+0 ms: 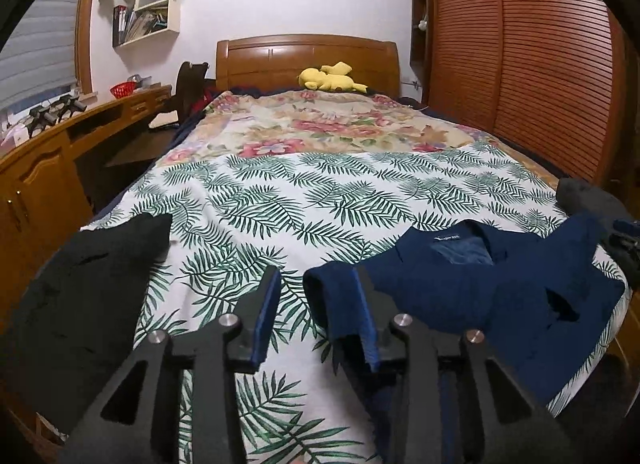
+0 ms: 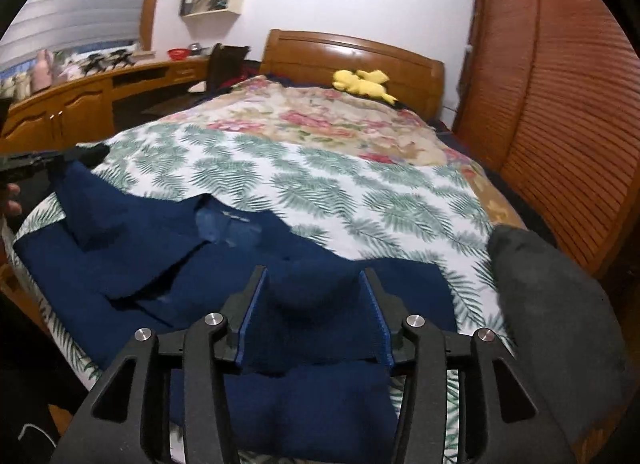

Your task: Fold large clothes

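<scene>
A navy blue garment lies spread on the leaf-print sheet at the foot of the bed, its collar and label facing up. My left gripper is open, its right finger beside the garment's folded left sleeve end. In the right wrist view the same garment fills the near bed. My right gripper is open, with a raised bunch of navy fabric between its fingers, not pinched.
A black garment lies at the bed's left corner. A dark grey garment lies at the right corner. A yellow plush toy sits by the wooden headboard. A desk runs along the left, slatted wardrobe doors along the right.
</scene>
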